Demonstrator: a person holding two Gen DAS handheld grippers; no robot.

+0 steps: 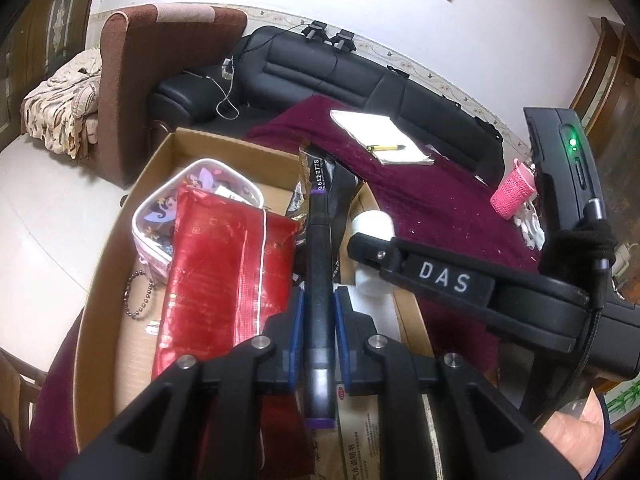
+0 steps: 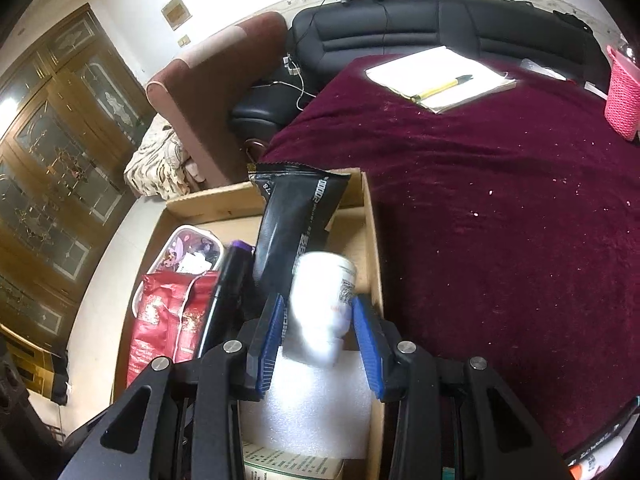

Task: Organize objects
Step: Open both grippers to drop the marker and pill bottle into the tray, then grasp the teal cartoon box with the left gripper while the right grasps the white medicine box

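Note:
My left gripper [image 1: 318, 332] is shut on a black marker with purple ends [image 1: 318, 280], held over the cardboard box [image 1: 120, 248]. My right gripper [image 2: 320, 332] is shut on a white bottle [image 2: 322, 304] above the box's right side [image 2: 372, 240]; the gripper also shows in the left wrist view [image 1: 368, 248]. In the box lie a red packet [image 1: 224, 280], a clear cartoon pouch [image 1: 192, 196], a black packet [image 2: 296, 220], white foam [image 2: 312, 408] and a paper leaflet [image 1: 360, 432].
The box sits on a maroon tablecloth [image 2: 500, 200]. A notepad with a yellow pen [image 2: 440, 76] lies at the far side. A pink basket [image 2: 622, 92] stands at the right. A black sofa [image 1: 320, 72] and brown armchair [image 1: 132, 80] stand behind.

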